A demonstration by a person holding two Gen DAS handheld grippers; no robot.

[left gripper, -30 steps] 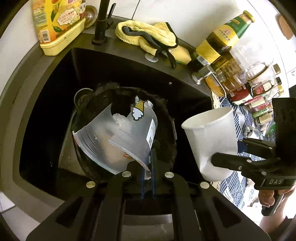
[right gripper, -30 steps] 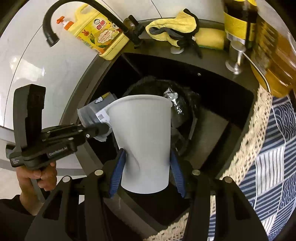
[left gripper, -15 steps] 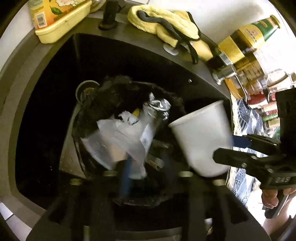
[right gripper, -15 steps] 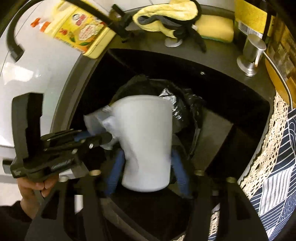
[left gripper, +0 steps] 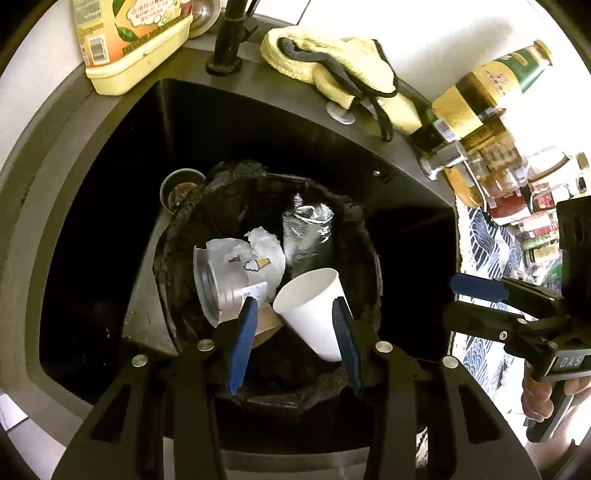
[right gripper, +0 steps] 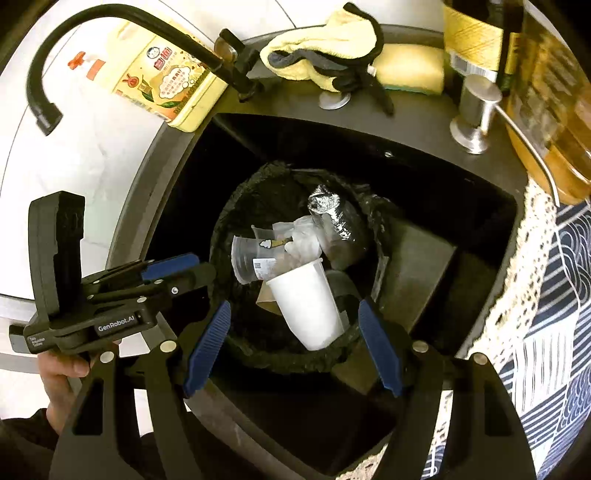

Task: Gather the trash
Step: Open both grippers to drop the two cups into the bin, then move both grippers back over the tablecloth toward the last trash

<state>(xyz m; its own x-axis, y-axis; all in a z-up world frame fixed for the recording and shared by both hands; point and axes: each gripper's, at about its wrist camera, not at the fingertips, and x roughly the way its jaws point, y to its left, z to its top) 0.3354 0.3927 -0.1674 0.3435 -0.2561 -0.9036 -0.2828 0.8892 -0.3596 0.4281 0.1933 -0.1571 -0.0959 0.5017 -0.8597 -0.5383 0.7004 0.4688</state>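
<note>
Trash bin, lined w/ black bag, sits inside the dark sink. White paper cup lies tilted in the bin's near side, mouth up-left, resting on the other trash. Next to it, toward the bin's left: clear plastic cup on its side w/ crumpled white wrapper. Foil-wrapped roll sits at the bin's far side.

Left gripper hangs above the bin, jaws wide apart, holding nothing; paper cup shows between them but lower down. Right gripper also above the bin, jaws spread wide, empty.

Beyond the bin on the counter: yellow cloth, detergent bottle, black faucet.
</note>
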